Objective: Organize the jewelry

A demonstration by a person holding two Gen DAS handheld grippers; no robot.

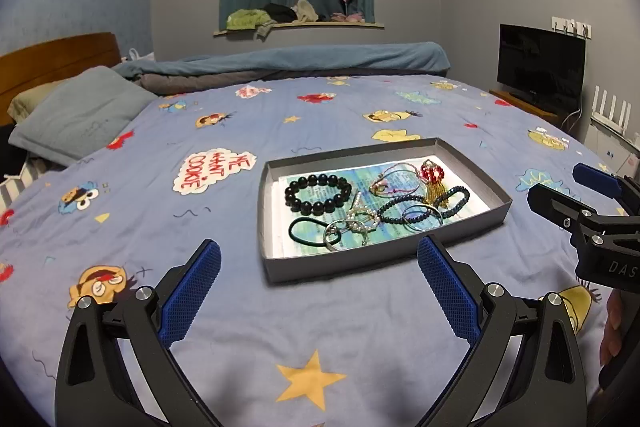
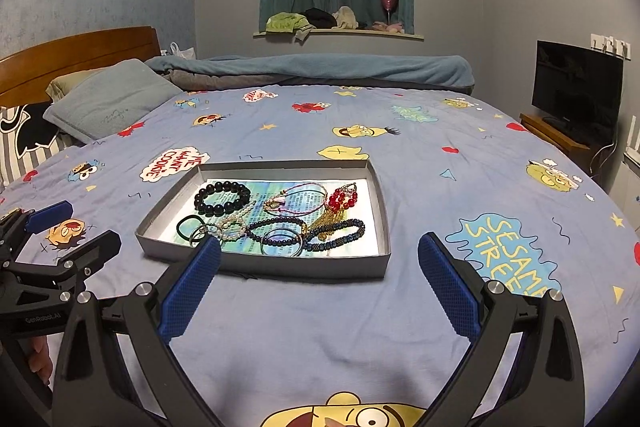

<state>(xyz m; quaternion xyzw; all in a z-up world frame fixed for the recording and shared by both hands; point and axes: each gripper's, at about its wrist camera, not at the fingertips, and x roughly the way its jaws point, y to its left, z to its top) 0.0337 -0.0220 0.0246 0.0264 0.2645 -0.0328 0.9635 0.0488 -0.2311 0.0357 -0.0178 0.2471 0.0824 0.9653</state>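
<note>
I see all the jewelry lying tangled inside the grey tray; none lies outside it. Both my left gripper and right gripper hover with jaws spread, holding nothing; that fits gathered or still unsorted.

Printed sheet lining the tray: text too small to read, partly covered by jewelry. Pale bracelet half hidden behind right gripper's finger. Hand cut off at picture edge. Tangled pieces by the red beads not separable.
</note>
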